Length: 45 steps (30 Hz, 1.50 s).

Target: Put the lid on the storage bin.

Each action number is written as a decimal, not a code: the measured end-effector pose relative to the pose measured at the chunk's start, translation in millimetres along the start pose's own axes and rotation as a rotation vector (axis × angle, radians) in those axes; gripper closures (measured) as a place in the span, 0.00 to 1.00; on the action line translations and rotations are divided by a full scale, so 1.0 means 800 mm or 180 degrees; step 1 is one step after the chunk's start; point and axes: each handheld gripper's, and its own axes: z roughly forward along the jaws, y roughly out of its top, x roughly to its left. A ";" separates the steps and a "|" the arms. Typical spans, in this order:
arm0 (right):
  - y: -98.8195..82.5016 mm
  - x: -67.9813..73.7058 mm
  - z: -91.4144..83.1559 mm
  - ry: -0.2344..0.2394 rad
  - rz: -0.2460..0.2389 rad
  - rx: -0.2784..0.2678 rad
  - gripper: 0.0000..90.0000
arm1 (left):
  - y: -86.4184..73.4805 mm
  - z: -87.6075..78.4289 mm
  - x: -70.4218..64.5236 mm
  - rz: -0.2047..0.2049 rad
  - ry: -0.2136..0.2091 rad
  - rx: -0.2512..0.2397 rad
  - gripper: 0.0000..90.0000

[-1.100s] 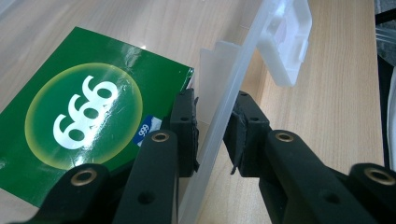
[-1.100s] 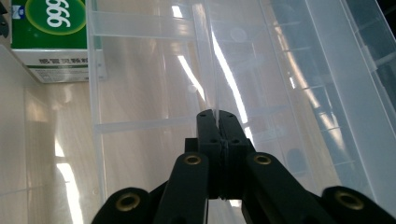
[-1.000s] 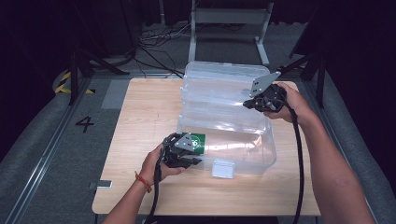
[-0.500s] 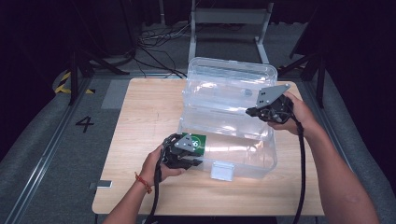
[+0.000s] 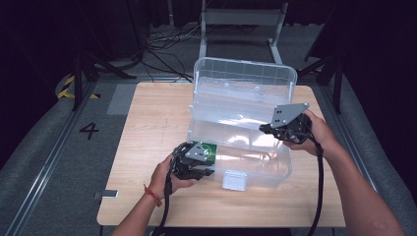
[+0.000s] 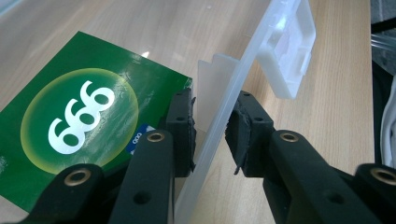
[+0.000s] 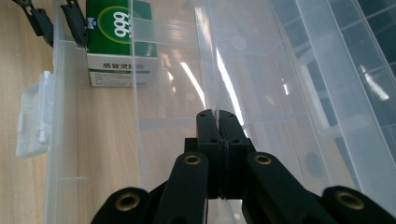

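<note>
Left claw [image 6: 210, 135] clamped on clear box's [image 5: 255, 162] front wall beside green carton [image 6: 79, 116], right claw [image 7: 216, 122] closed, empty, over box interior, on wooden bench [image 5: 152, 118].

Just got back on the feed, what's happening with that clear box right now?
A person works on a clear plastic storage box with its lid standing open on the wooden table. The left gripper straddles the box's front wall near the latch, with a green 666 carton just inside; whether its pads press is hard to tell. The right gripper, jaws shut and empty, is above the box's right side.
</note>
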 end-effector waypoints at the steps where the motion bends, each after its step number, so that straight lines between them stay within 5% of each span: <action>1: 0.000 0.003 0.000 -0.0012 0.0004 -0.0005 0.99 | 0.000 0.000 -0.003 0.0007 0.0018 0.0006 0.79; 5: -0.003 0.009 -0.003 -0.0021 0.0014 -0.0008 0.99 | 0.000 0.000 -0.008 -0.0032 0.0049 0.0001 0.79; 11: -0.011 0.018 -0.006 -0.0060 0.0063 -0.0081 0.98 | 0.009 0.007 -0.019 0.0099 0.0189 -0.0002 0.79; 23: -0.028 0.044 -0.010 -0.0031 0.0164 -0.0227 0.97 | 0.004 0.005 -0.021 0.0235 0.0232 -0.0113 0.77; 27: -0.030 0.044 -0.011 -0.0022 0.0149 -0.0226 0.97 | -0.003 0.003 -0.020 0.0063 0.0138 -0.0144 0.68; 28: -0.030 0.045 -0.011 -0.0025 0.0154 -0.0224 0.97 | -0.006 0.002 -0.020 0.0027 0.0161 -0.0129 0.58; 30: -0.032 0.046 -0.011 -0.0034 0.0151 -0.0245 0.97 | -0.014 -0.010 -0.021 -0.0111 0.0150 -0.0202 0.48; 36: -0.033 0.050 -0.012 -0.0061 0.0146 -0.0264 0.96 | -0.016 -0.027 -0.028 -0.0139 0.0273 -0.0198 0.36; 41: -0.033 0.055 -0.012 -0.0079 0.0128 -0.0260 0.96 | -0.015 -0.056 -0.037 -0.0066 0.0311 -0.0303 0.37; 45: -0.034 0.056 -0.012 -0.0079 0.0140 -0.0263 0.96 | -0.017 -0.072 -0.036 0.0013 0.0485 -0.0303 0.40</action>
